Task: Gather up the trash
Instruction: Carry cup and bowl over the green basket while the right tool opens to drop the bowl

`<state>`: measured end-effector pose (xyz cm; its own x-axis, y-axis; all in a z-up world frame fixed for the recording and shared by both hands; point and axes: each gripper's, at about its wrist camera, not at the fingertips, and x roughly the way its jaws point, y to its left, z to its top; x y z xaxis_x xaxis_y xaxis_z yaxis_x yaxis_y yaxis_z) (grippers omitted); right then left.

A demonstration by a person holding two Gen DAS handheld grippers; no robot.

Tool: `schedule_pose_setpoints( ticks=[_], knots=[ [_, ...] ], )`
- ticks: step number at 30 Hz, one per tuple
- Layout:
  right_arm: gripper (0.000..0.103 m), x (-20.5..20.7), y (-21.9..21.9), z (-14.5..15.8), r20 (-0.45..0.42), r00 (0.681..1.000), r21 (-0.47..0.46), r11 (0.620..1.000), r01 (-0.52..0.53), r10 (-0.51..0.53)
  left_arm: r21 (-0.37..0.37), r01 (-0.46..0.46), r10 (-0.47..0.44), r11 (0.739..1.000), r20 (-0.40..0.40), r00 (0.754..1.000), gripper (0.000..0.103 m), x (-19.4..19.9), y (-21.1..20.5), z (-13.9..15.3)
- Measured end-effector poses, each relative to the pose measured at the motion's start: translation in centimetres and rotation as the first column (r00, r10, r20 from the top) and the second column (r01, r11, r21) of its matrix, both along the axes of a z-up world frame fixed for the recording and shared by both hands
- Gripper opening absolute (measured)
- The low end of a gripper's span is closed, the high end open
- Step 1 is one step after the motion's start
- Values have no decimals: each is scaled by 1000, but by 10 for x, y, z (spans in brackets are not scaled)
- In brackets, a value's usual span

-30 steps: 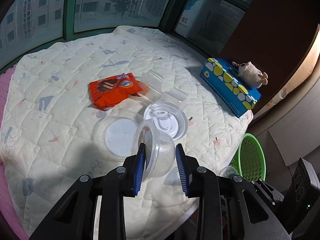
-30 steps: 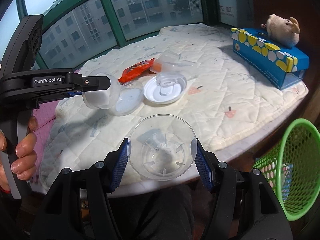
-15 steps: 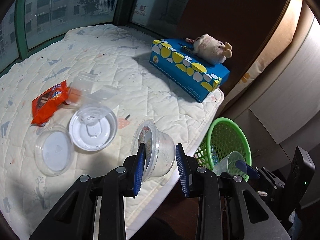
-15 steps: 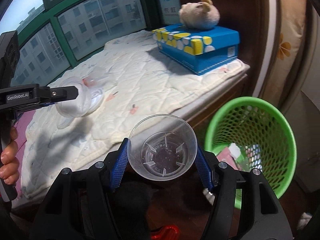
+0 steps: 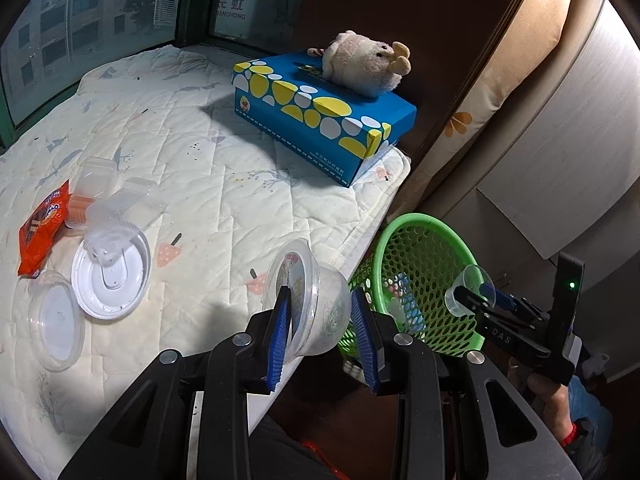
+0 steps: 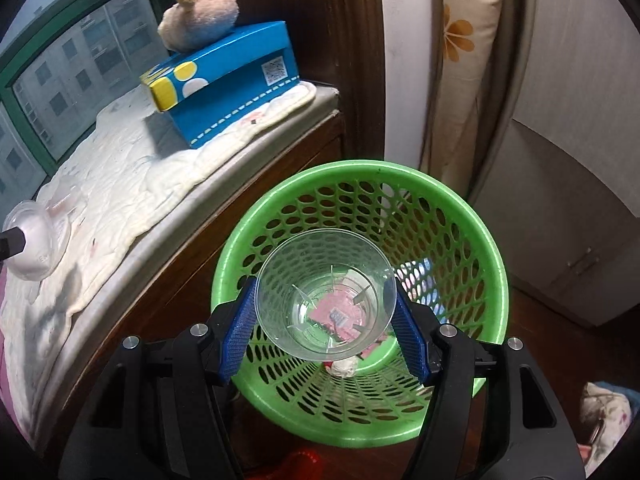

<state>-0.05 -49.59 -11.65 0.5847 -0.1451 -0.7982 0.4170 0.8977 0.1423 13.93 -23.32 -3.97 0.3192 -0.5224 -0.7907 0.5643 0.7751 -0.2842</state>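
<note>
Clear plastic cup (image 6: 326, 294) sits between pads of right claw (image 6: 325, 320), right over green basket (image 6: 486, 248); claw has just been easing open, left pad looks barely touching, so grip hard to call. Left claw (image 5: 323, 334) clamped on lidded tub (image 5: 316, 300) at mattress (image 5: 224, 200) edge. Orange wrapper (image 5: 40, 228), white lid (image 5: 110, 276), clear lids lying back there.

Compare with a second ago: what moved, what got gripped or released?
Both hands swung from the quilt toward the green basket. The right hand-held gripper now holds its clear cup over the basket mouth; its jaws have just been opening, cup between them. The left hand-held gripper kept its tub. Remaining trash unmoved.
</note>
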Motion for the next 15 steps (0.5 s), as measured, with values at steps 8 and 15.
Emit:
schedule_pose_setpoints(
  ticks=[8, 15],
  knots=[
    [71, 5, -21, -9, -10, 999, -20, 999, 47, -47, 16, 40, -39, 999, -5, 999, 30, -6, -18, -5],
    [72, -13, -26, 2, 23, 998, -9, 998, 66, -66, 11, 82, -82, 997, -11, 997, 30, -9, -42, -7]
  ],
)
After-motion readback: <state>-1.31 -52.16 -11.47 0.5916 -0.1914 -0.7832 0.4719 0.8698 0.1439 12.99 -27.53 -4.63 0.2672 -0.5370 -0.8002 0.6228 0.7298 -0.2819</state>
